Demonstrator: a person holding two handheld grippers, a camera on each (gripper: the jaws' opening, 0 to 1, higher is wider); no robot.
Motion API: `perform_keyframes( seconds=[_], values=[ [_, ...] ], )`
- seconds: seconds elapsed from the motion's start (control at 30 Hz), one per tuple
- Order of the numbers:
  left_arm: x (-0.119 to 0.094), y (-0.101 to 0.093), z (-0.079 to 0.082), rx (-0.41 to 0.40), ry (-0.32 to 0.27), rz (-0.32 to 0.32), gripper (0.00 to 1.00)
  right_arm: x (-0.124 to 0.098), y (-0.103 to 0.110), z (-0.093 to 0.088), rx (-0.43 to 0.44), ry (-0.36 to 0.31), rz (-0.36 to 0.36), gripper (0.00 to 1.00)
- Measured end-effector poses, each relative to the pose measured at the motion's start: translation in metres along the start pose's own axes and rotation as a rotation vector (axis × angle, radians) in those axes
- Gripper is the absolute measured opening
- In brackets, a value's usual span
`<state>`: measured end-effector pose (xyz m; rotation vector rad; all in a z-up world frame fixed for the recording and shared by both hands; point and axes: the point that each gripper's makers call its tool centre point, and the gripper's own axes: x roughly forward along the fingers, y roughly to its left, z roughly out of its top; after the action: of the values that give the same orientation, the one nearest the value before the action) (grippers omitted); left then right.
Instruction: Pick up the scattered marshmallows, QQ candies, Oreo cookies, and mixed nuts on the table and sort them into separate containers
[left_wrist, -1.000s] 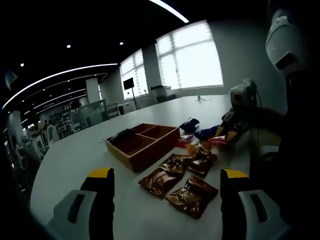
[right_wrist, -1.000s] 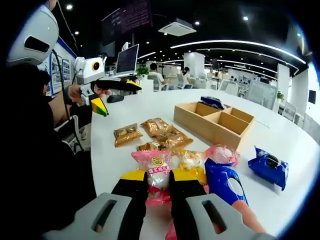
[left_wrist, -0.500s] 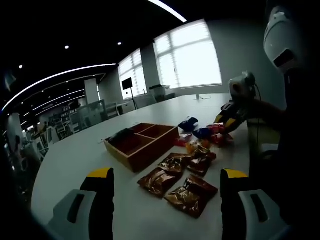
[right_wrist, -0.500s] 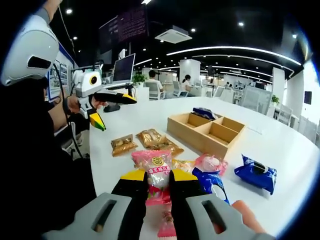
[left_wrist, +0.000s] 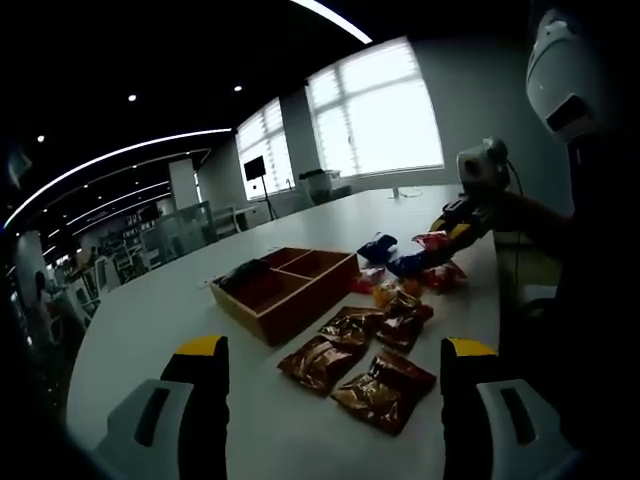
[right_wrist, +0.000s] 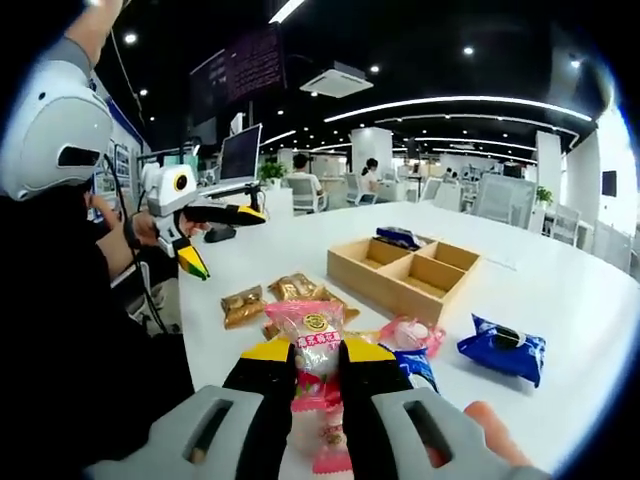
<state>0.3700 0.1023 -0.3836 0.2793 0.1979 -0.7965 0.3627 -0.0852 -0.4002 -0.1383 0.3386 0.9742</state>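
White desk (left_wrist: 160, 310) in an open office, snack packets strewn by a wooden tray (left_wrist: 285, 285).
Left gripper view: left gripper (left_wrist: 330, 375) hangs over brown packets (left_wrist: 385, 390), fingers spread wide, nothing between them. Right gripper view: right gripper (right_wrist: 318, 375) up off the desk, fingers pinching a pink candy packet (right_wrist: 314, 345); blue packet (right_wrist: 503, 345) lies beside the tray.

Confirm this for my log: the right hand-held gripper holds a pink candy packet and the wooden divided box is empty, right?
Not quite. The right hand-held gripper does hold the pink candy packet, but the wooden divided box already contains a blue packet, seen in the right gripper view.
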Motion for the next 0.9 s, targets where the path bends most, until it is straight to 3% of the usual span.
perform_keyframes(
  seconds=[0.9],
  values=[
    [0.002, 0.000, -0.004, 0.013, 0.019, 0.004, 0.90, -0.004, -0.016, 0.003, 0.036, -0.015, -0.042, 0.13]
  ],
)
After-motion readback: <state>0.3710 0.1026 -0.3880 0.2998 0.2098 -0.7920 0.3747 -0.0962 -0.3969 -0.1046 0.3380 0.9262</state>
